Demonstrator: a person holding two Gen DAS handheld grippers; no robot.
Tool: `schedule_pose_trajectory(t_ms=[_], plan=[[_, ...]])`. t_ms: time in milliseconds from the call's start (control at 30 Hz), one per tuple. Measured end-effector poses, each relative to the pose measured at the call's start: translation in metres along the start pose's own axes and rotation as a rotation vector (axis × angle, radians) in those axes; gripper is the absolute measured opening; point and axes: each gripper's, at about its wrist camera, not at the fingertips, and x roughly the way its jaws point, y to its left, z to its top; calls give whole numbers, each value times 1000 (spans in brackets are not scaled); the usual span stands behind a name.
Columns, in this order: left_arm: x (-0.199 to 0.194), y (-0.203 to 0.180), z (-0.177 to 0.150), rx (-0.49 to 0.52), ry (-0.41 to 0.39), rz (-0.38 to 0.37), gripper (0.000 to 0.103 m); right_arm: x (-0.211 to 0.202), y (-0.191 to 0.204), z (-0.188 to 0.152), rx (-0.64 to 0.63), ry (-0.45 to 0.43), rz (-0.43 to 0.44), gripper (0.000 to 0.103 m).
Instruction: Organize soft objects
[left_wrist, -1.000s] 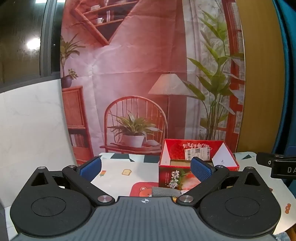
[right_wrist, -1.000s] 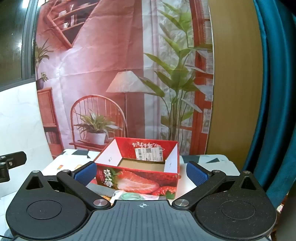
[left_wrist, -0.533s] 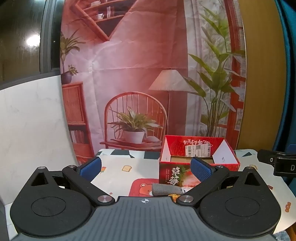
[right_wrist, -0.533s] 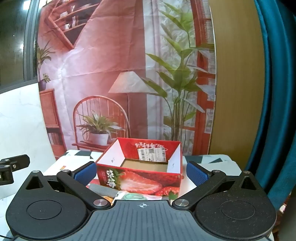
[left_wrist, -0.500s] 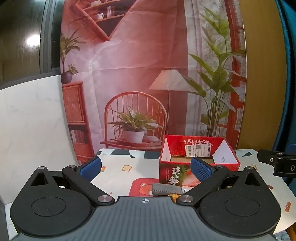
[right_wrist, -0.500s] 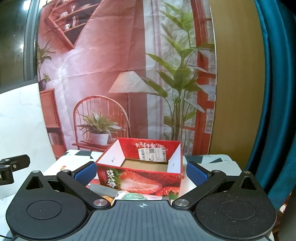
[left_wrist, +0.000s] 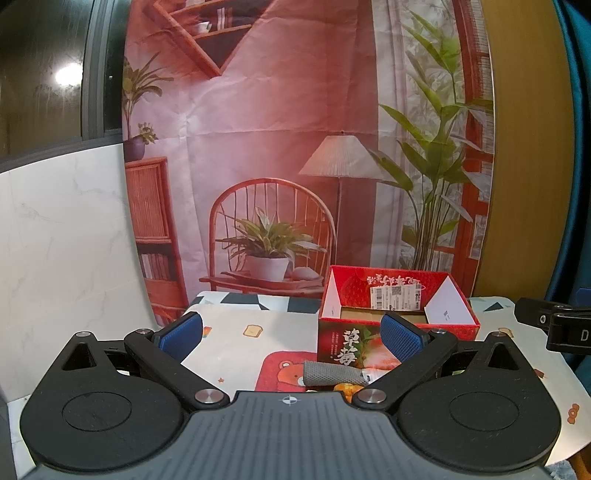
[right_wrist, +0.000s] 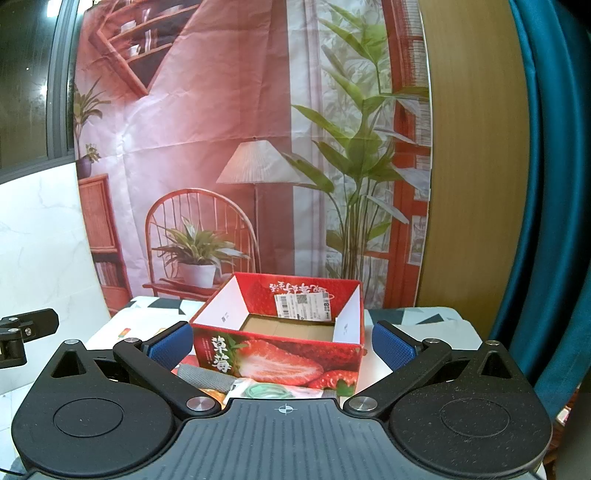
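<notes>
Fingers on your left gripper (left_wrist: 291, 334) are spread wide with nothing between the blue pads (left_wrist: 181, 332); your right gripper (right_wrist: 282, 345) is just as wide and empty. Both hang above the table (left_wrist: 229, 332), pointed at the red box (right_wrist: 277, 334), which stands with its top uncovered before the backdrop (right_wrist: 207, 110). The grey cloth (left_wrist: 330, 373) lies on the table against the box's near face, with a green bundle (right_wrist: 267, 390) just beside it.

You had the open box (right_wrist: 277, 354) on the desk (left_wrist: 229, 332) before the backdrop (left_wrist: 258, 129), a mesh pouch (left_wrist: 330, 373) just in front of it, a coiled band packet (right_wrist: 267, 390) beside that pouch.
</notes>
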Motion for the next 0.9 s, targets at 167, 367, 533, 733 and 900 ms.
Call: schedule_pose_trajectory(t_ms=[167,367,533,733,900], plan=[[1,-1,0,-4,4,0,103,0,1,0,0,0,0,103],[1,0,-1,-4,4,0,103,0,0,0,0,0,0,103],[1,-1,-1,-4,4,-1,103,1,1,0,0,0,0,103],[2,0,-2,-5,5,-1,103,1,1,0,1,1,0,103],[2,-2,-4,-8,6,0,103,1,1,0,1,0,0,103]])
